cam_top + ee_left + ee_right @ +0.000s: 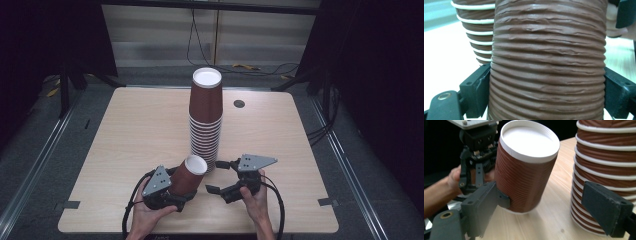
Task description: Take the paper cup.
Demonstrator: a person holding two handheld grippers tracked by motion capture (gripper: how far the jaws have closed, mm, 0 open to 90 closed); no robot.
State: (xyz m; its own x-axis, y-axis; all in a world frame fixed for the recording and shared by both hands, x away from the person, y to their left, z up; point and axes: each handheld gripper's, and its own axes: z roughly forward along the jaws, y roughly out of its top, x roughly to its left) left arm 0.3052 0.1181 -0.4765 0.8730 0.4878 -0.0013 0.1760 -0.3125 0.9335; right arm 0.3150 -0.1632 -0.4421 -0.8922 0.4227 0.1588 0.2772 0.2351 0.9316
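Note:
A tall stack of brown ribbed paper cups (205, 125) stands upside down near the table's middle. My left gripper (175, 192) is shut on a single brown cup (188, 175), held bottom up and tilted, just left of the stack's base. In the left gripper view both jaws press on the cup's ribbed wall (549, 62), with the stack (476, 37) behind. My right gripper (218, 176) stands open to the right of that cup, close to the stack's foot. Its view has the cup (526, 177) by its left jaw and the stack (604, 157) by its right, nothing gripped.
The pale wooden table (130, 130) has a round cable hole (239, 103) at the back right of the stack. Both hands rest near the front edge (200, 231). Black cables trail from the grippers and lie on the floor behind.

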